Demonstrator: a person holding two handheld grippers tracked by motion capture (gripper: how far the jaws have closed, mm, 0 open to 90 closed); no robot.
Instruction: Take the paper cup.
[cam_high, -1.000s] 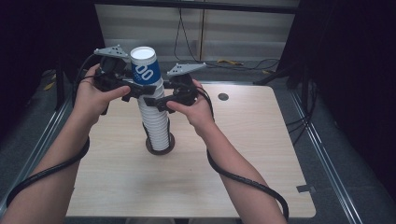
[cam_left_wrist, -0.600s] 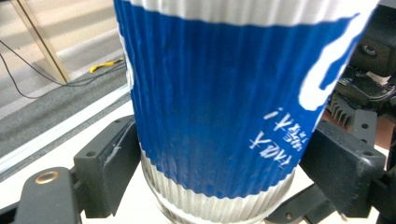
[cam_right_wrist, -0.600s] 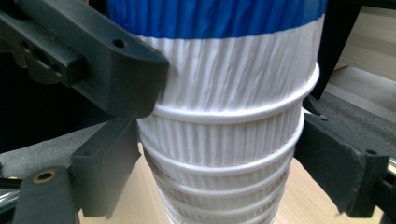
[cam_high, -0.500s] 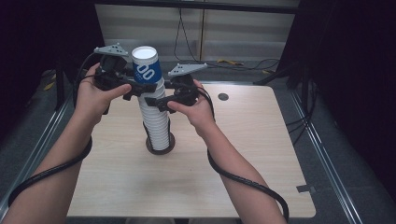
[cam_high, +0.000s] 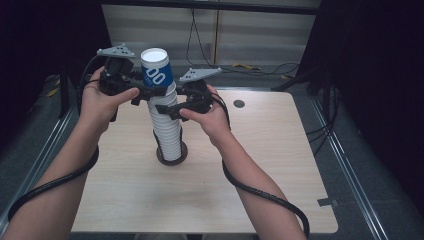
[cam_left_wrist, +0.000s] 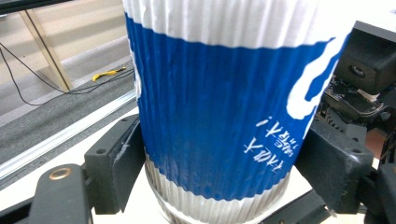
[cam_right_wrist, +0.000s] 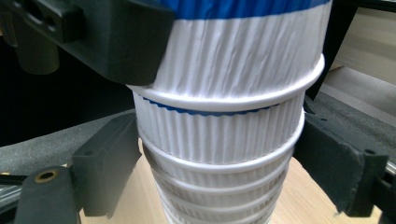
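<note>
In the high view, a tall stack of paper cups stands near the middle of the table, topped by a blue-and-white cup. The left gripper reaches in from the left at the top cup, the right gripper from the right, just below it.

In the left gripper view, the fingers have just been closing and now press the blue-and-white cup's sides.

In the right gripper view, the fingers grip the stack below the top cup's rim.

Left gripper jaws have just been closing; right gripper clamped.
</note>
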